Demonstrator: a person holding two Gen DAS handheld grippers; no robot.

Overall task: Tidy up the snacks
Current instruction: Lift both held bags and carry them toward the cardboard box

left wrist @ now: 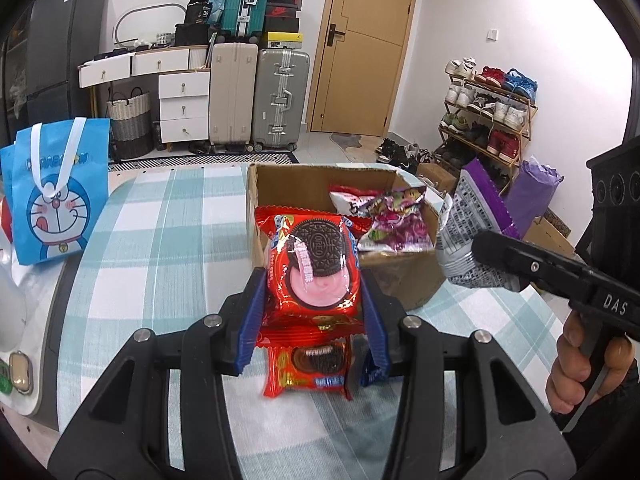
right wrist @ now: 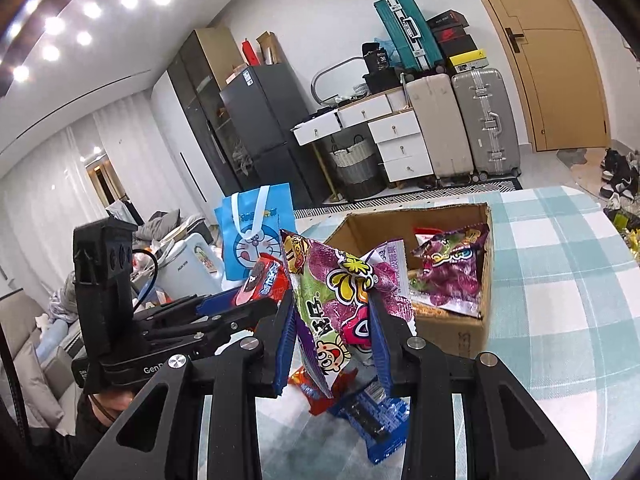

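My left gripper is shut on a red Oreo packet and holds it upright above the checked table, just in front of an open cardboard box. My right gripper is shut on a purple candy bag, lifted to the left of the box. In the left wrist view the right gripper holds that bag at the box's right side. The box holds more purple and red snack bags. A second red Oreo packet and a blue packet lie on the table below.
A blue Doraemon gift bag stands at the table's left. The table has a teal-and-white checked cloth. Suitcases, white drawers, a fridge and a shoe rack stand beyond the table.
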